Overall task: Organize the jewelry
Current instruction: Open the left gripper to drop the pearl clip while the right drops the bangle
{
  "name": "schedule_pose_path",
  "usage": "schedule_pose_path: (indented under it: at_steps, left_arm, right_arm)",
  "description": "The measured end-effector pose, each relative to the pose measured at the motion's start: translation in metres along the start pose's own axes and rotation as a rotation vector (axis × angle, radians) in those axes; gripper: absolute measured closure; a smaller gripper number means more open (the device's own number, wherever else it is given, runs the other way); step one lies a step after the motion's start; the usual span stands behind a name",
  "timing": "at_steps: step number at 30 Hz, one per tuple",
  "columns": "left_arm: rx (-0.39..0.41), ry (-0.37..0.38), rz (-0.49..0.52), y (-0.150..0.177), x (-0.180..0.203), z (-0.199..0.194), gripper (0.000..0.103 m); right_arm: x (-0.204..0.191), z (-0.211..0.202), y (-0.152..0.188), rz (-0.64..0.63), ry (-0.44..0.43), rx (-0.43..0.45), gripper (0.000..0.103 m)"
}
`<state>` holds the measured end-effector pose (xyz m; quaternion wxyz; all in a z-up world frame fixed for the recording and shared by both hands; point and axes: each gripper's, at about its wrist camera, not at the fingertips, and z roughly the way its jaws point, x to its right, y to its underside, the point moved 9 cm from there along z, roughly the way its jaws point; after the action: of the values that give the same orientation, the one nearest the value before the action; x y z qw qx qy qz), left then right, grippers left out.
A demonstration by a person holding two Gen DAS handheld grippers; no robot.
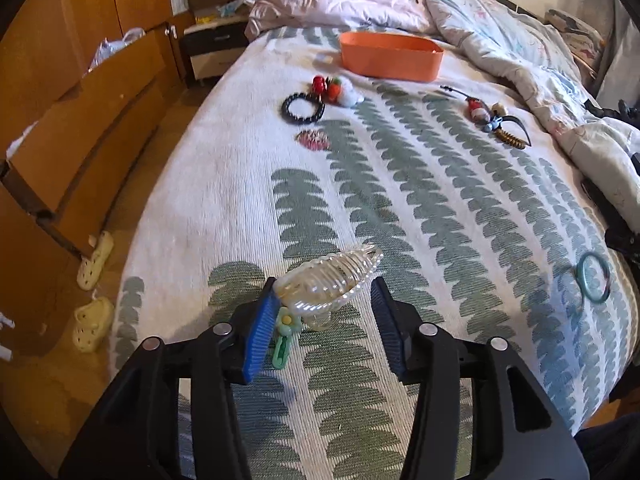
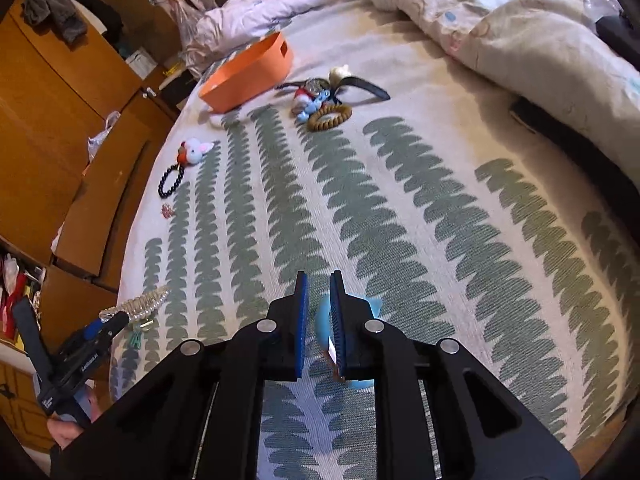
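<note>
My left gripper (image 1: pixel 324 286) hangs low over the bedspread with its jaws apart. A clear ribbed shell-shaped clip (image 1: pixel 328 280) lies between them. The left pad (image 1: pixel 260 320) is against its end, while the right pad stands clear of it. A green flower clip (image 1: pixel 282 340) lies just under it. My right gripper (image 2: pixel 319 278) shows only a narrow gap, with bedspread visible through it. A blurred blue-green bangle (image 2: pixel 370 306) lies around and under its right finger, not pinched. The same bangle (image 1: pixel 594 282) shows in the left wrist view at the bed's right edge.
An orange bin (image 1: pixel 390 58) stands at the far end of the bed. In front of it lie a black bead bracelet (image 1: pixel 303 108), plush charms (image 1: pixel 340 90), a pink piece (image 1: pixel 313 139) and a heap of hair ties (image 2: pixel 320 100). A rumpled duvet (image 2: pixel 500 20) fills the right.
</note>
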<state>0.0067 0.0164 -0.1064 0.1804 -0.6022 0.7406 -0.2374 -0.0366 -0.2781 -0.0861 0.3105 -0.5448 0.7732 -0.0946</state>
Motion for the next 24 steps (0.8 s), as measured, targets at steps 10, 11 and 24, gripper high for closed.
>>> schedule_pose_path:
  at_steps: [10,11,24]
  left_arm:
    - [0.047,0.06,-0.067,-0.027,-0.01,-0.018,0.048]
    - [0.052,0.059,-0.071,-0.029,-0.012,-0.018,0.047]
    - [0.042,0.043,-0.098,-0.047,-0.025,0.013,0.037]
  right_arm:
    - [-0.001,-0.012,-0.014,-0.001,-0.006,0.07,0.084]
    - [-0.002,-0.013,-0.015,-0.001,-0.008,0.077,0.084]
    - [0.003,-0.001,-0.031,0.034,0.008,0.115,0.081]
